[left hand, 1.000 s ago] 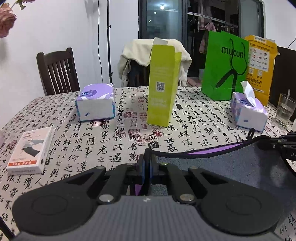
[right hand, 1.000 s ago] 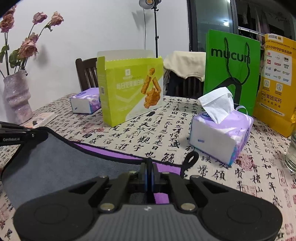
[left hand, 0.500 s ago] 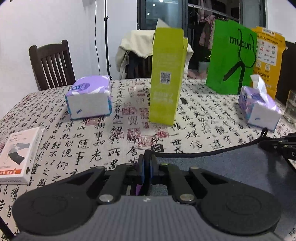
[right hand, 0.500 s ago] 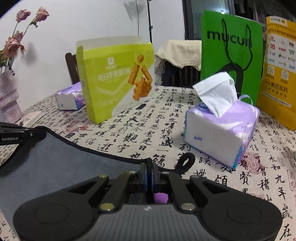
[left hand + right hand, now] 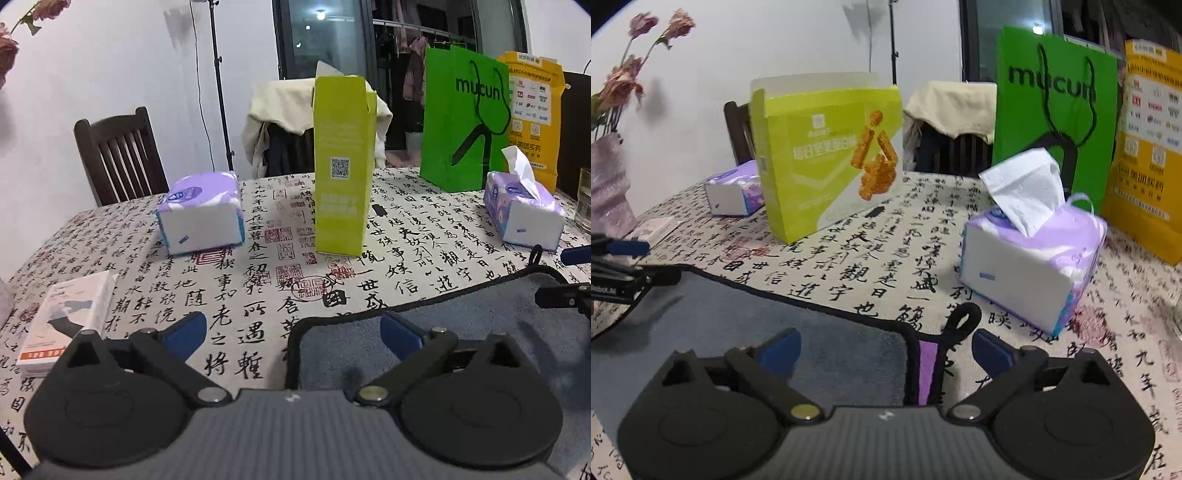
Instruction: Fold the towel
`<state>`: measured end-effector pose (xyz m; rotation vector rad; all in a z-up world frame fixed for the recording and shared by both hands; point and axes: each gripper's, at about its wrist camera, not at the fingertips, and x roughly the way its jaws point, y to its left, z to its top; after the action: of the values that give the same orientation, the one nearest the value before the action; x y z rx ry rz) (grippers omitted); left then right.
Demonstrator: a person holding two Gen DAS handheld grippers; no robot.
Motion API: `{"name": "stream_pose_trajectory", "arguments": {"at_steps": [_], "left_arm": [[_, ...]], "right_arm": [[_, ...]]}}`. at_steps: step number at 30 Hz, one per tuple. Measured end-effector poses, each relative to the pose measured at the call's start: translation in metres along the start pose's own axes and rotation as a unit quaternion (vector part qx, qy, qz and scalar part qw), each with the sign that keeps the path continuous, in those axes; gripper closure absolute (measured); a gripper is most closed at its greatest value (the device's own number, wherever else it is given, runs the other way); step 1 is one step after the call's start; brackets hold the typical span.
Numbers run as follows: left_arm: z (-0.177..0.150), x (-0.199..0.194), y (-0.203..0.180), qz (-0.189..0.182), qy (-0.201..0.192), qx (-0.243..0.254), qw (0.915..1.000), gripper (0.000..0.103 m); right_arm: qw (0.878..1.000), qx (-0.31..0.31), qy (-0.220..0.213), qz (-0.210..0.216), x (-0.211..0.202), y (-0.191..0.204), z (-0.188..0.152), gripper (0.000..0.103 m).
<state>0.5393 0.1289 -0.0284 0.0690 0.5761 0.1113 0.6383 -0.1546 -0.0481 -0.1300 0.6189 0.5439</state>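
On the calligraphy-print tablecloth point(image 5: 258, 306), nearest the cameras, lies the grey plush towel with black piping and a purple underside point(image 5: 775, 332). The left gripper point(image 5: 291, 334) stands spread over the towel's left corner, gripping nothing; the right gripper point(image 5: 884, 349) is likewise spread astride the right corner, beside the black hanging loop point(image 5: 962, 321). The cloth looks light, soft and limp, so it will sag between holds; the stiffer piped corners seem the best places to pinch. Farther off stand a lime-green cardboard snack box point(image 5: 831, 155), two purple tissue packs point(image 5: 201, 212) point(image 5: 1030, 254) and a green paper bag point(image 5: 461, 122).
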Motion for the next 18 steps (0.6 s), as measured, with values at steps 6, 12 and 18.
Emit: {"name": "stream_pose_trajectory", "arguments": {"at_steps": [6,12,18], "left_arm": [[-0.004,-0.019,0.009,0.005,0.002,-0.006,1.0,0.0],[-0.012,-0.05,0.013,0.007,-0.003,-0.013,0.9999,0.0],[-0.024,-0.084,0.006,0.004,-0.003,-0.011,0.9999,0.0]], "right_arm": [[1.0,0.0,-0.005,0.001,-0.017,0.008,-0.002,0.003],[1.0,0.007,-0.012,0.003,-0.044,0.016,-0.007,0.002],[1.0,0.015,-0.026,0.006,-0.079,0.027,-0.014,0.001]]}}
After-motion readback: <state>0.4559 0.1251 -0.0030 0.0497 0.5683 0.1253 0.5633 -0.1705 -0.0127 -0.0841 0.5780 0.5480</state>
